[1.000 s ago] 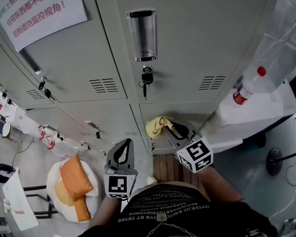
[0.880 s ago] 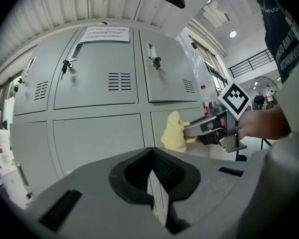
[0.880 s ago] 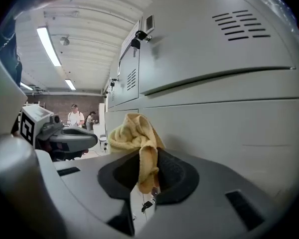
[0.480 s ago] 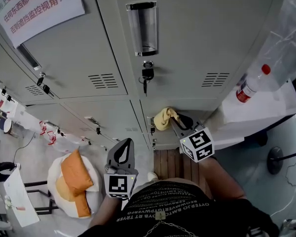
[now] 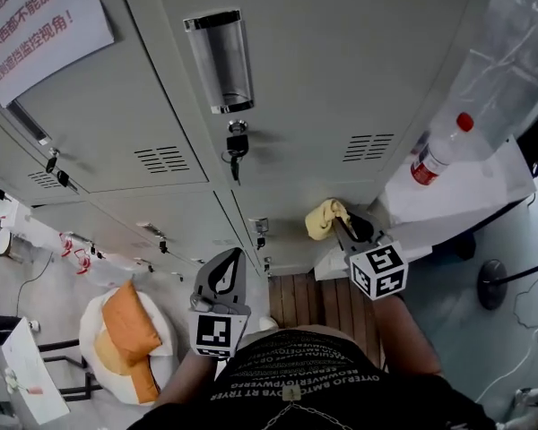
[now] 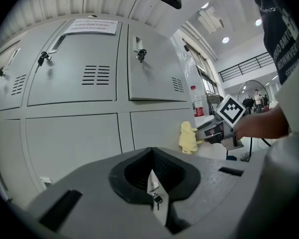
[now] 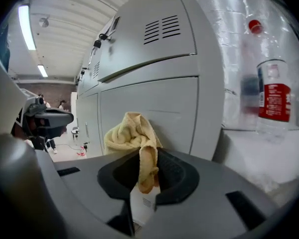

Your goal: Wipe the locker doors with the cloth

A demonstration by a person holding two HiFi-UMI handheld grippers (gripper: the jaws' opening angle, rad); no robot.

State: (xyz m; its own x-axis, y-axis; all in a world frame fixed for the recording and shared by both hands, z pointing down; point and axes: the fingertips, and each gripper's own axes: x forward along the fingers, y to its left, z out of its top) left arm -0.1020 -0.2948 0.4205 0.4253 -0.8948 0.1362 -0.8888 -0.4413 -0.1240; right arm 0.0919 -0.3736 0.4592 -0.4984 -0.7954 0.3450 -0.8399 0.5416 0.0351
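Cloth (image 7: 131,133) by lower locker door (image 7: 159,101) edge

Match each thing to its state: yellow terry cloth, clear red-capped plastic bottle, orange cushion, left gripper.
1 yellow terry cloth
2 clear red-capped plastic bottle
3 orange cushion
4 left gripper

A shut, empty
B on a white round base
C clamped in the right gripper
D upright on the white ledge

Pairs: 1-C, 2-D, 3-B, 4-A
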